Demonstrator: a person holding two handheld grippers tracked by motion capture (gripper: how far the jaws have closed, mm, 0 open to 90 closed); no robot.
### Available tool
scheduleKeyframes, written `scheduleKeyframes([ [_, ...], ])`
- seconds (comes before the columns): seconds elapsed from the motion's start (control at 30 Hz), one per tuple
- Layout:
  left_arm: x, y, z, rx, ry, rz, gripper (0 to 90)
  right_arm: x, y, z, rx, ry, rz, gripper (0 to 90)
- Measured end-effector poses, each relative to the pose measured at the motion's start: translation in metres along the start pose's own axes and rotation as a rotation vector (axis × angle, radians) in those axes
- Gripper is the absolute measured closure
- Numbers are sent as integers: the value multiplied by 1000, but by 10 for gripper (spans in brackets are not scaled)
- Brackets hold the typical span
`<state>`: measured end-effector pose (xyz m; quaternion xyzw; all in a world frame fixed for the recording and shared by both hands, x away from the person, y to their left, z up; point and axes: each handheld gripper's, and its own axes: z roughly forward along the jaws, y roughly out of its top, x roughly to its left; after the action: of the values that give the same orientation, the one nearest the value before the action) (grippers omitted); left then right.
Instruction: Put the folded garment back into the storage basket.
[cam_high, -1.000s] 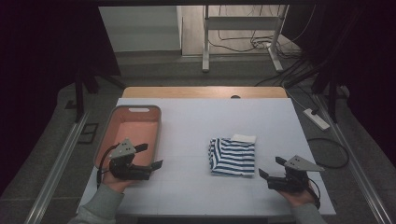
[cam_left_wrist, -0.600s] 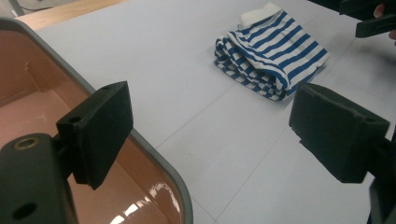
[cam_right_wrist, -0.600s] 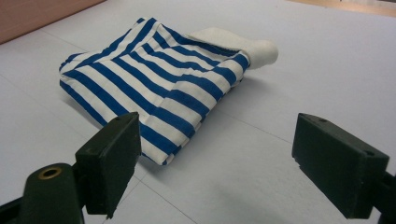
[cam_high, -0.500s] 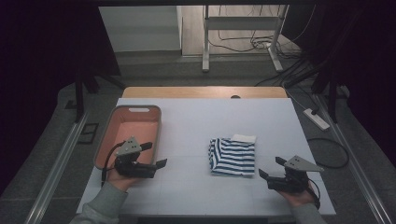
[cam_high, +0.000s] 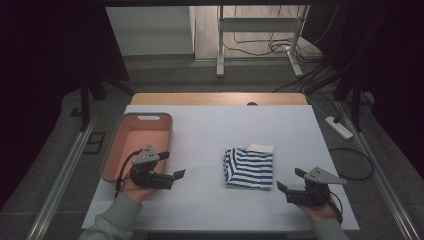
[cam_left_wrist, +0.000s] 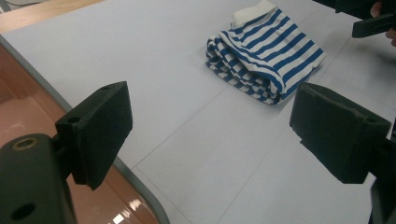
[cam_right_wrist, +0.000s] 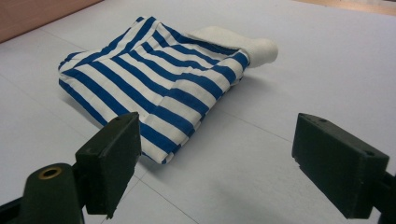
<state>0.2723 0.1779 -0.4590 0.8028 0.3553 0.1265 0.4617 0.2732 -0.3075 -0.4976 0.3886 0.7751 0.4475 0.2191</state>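
One white table (cam_high: 210, 130) stood in a dim room (cables on the floor behind). On it lay one folded striped garment (cam_high: 249, 167) and one pink bin (cam_high: 131, 145). Left gripper (cam_high: 174, 170) and right gripper (cam_high: 286, 181) flanked the garment, jaws apart.

The table (cam_high: 210, 130) has a pale, white top with thin seam lines across it and a strip of bare wood along its 12 o'clock edge. A folded blue-and-white striped cloth (cam_high: 249, 167) lies flat on it, a little toward 4 o'clock of the middle. A salmon-pink tray (cam_high: 116, 160) sits at the 9 o'clock edge.
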Motion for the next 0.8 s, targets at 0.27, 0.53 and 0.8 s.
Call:
scheduleKeyframes([
  [0.27,-1,7,8,0,-10,3,137,0,-1,1,5,-1,-1,162],
  [0.53,-5,17,17,-1,-24,12,137,1,-1,1,5,3,-6,162],
  [0.8,-7,25,28,2,-42,12,137,1,-1,2,7,4,-8,162],
])
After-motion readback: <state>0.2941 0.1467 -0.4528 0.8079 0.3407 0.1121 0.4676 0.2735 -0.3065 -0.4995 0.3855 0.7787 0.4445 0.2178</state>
